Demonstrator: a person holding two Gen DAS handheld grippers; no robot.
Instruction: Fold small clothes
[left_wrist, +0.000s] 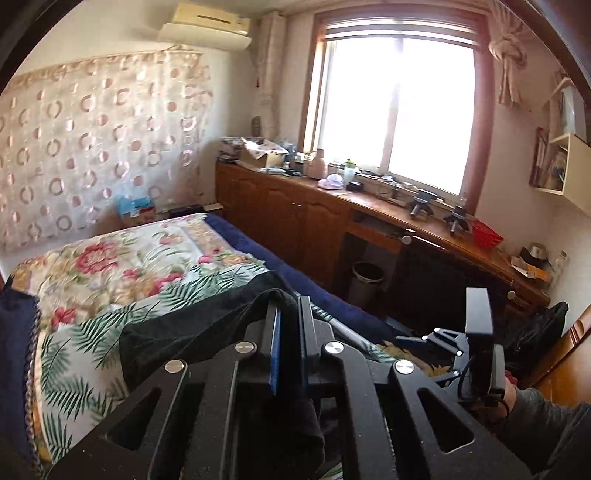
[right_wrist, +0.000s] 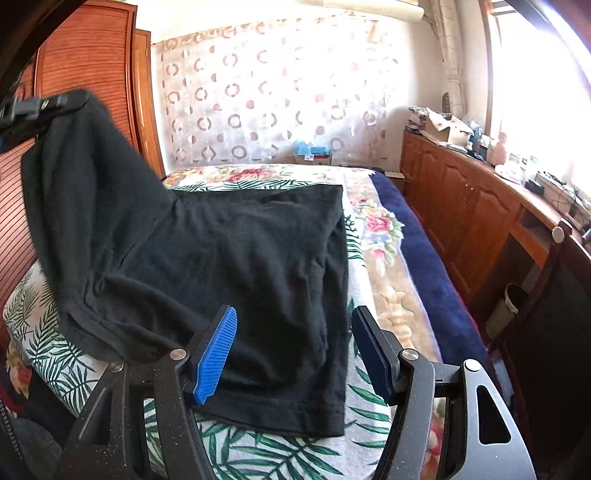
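A black garment (right_wrist: 240, 258) lies mostly flat on the floral bedspread (right_wrist: 376, 229). Its left side is pulled up off the bed. My left gripper (right_wrist: 70, 100), high at the upper left of the right wrist view, is shut on that raised edge. In the left wrist view the same gripper (left_wrist: 290, 314) has its blue pads pressed together on the black garment (left_wrist: 192, 332), which hangs down from the fingertips. My right gripper (right_wrist: 293, 314) hovers open just above the garment's near part, with nothing pinched between its blue pads. A person's hand (left_wrist: 511, 397) holds it.
A navy blanket (right_wrist: 424, 266) runs along the bed's right side. Beyond it stand a wooden cabinet and desk (right_wrist: 476, 206) under the window, with a waste bin (right_wrist: 508, 310) below. A wooden wardrobe (right_wrist: 88, 55) stands behind the bed's left side. A patterned curtain (right_wrist: 277, 92) covers the far wall.
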